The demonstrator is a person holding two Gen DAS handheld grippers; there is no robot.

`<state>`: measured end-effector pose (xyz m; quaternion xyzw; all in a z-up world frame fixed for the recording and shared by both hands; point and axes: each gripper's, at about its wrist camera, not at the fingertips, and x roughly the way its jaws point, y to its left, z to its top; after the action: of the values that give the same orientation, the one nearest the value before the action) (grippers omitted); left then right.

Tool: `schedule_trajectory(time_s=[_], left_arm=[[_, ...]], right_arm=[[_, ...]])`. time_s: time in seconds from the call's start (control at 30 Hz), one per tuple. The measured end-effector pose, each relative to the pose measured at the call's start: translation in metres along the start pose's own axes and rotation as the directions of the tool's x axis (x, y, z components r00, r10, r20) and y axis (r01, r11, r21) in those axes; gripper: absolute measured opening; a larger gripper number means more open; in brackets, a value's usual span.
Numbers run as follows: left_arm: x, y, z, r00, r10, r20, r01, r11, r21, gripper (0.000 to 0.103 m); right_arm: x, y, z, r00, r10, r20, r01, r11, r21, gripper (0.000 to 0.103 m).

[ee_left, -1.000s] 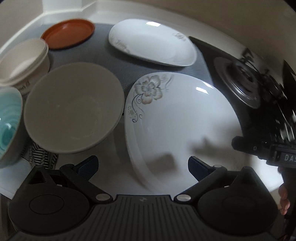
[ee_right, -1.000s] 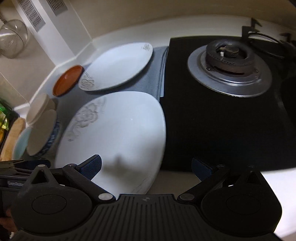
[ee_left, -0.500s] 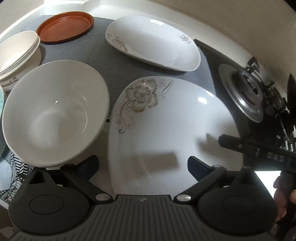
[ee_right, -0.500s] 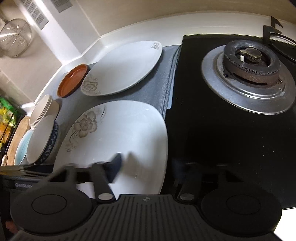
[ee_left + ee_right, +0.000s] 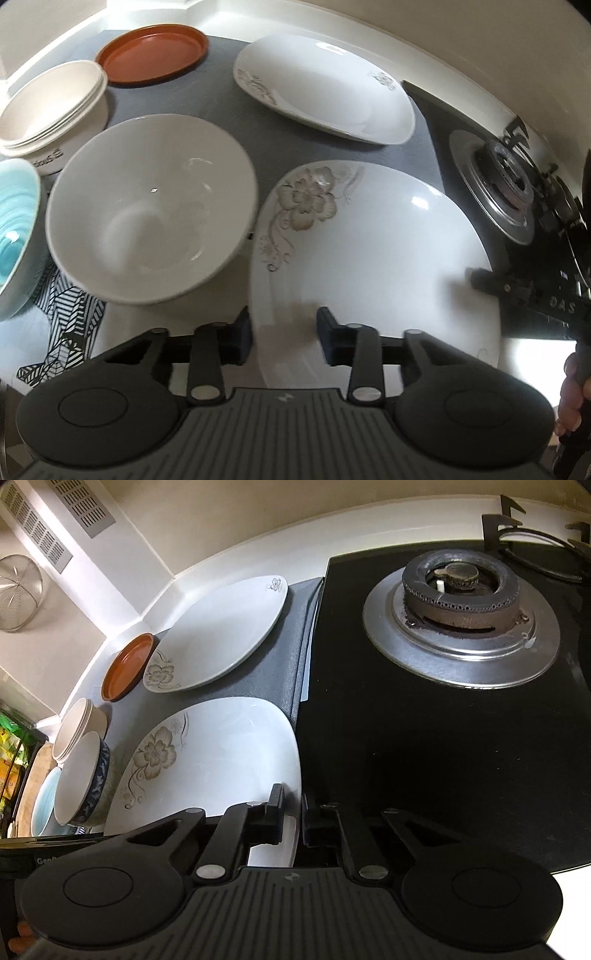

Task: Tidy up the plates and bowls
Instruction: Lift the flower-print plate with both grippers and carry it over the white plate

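Kitchen corner. White tabletop point(image 5: 229, 559) with a raised white kerb along cream walls point(image 5: 258, 506). Grey mat point(image 5: 273, 672) on the tabletop, beside a black glass hob point(image 5: 443, 746). Gas burner point(image 5: 458, 587) on a silver ring. Wall column with two vent grilles point(image 5: 83, 507). Wire strainer point(image 5: 18, 592) at far left. Dim, soft light.

Near plate point(image 5: 388, 266): white, beige flower with dark scrollwork at its upper-left rim. Far plate point(image 5: 332, 88), upper centre: white, grey floral marks at two corners. Saucer point(image 5: 151, 55), upper left: terracotta orange. Stacked bowls point(image 5: 48, 114), left: cream. Large bowl point(image 5: 147, 229): white inside; right wrist view shows a blue-patterned outside. Bowl at left edge point(image 5: 14, 229): turquoise swirls. Mat point(image 5: 207, 107): grey. Hob point(image 5: 461, 746): black.
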<state>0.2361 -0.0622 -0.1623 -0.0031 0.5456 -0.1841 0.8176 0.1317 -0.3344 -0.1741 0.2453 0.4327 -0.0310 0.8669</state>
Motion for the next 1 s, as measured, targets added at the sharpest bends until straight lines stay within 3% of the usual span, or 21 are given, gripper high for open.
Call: schedule_trajectory(time_s=[0.23, 0.53, 1.0], left_arm=[[-0.004, 0.004, 0.000, 1.000, -0.007, 0.031, 0.008, 0.999, -0.040, 0.030], [-0.023, -0.021, 0.008, 0.993, -0.013, 0.117, 0.007, 0.999, 0.051, 0.026], [-0.026, -0.041, 0.056, 0.986, -0.050, 0.161, 0.039, 0.997, 0.067, 0.025]], right_arm=[[0.002, -0.004, -0.001, 1.000, 0.015, 0.002, -0.015, 1.000, 0.007, 0.009], [-0.012, -0.010, -0.002, 0.999, 0.011, 0.041, -0.012, 0.999, 0.042, 0.009], [-0.032, -0.017, 0.039, 0.991, 0.017, 0.129, -0.022, 0.999, 0.041, 0.009]])
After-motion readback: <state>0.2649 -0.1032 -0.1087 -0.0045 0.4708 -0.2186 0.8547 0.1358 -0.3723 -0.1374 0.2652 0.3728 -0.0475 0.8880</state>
